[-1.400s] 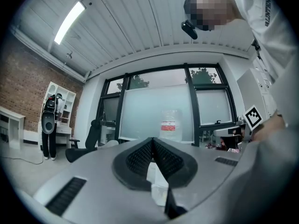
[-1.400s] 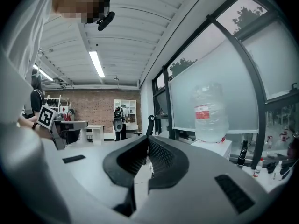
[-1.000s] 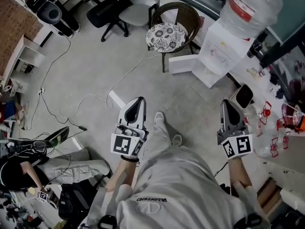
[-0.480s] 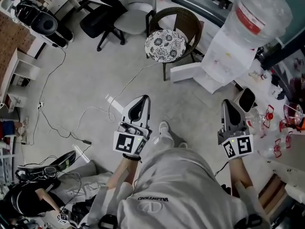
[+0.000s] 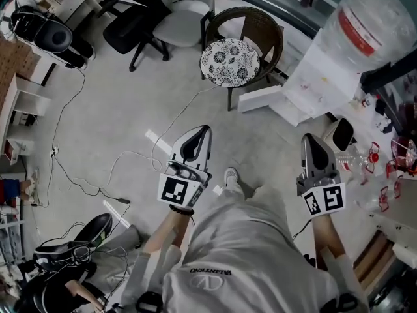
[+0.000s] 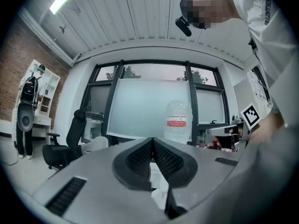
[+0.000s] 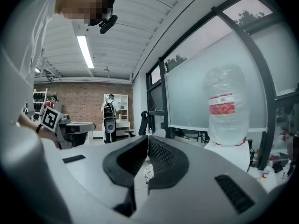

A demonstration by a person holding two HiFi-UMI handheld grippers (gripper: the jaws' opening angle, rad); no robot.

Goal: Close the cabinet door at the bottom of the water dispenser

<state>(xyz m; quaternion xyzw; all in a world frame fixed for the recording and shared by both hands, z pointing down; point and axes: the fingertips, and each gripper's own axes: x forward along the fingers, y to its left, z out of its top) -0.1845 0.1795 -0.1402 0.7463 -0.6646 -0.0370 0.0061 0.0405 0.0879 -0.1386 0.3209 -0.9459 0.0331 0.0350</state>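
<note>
Left gripper [image 5: 206,131]: jaws closed together, empty, held level. Right gripper [image 5: 307,139]: jaws likewise closed, empty. Dispenser [image 5: 324,83] ahead at upper right (bottle [image 5: 373,28] on top). Its door [image 5: 260,99] stands open, swung out beside chair [image 5: 233,59], well apart from both grippers. In both gripper views, bottle shows beyond jaw tips.

chair [image 5: 229,61] L of water dispenser [image 5: 322,87], bottle [image 5: 374,26] on top

Bright, even light, fisheye edges, sharp
</note>
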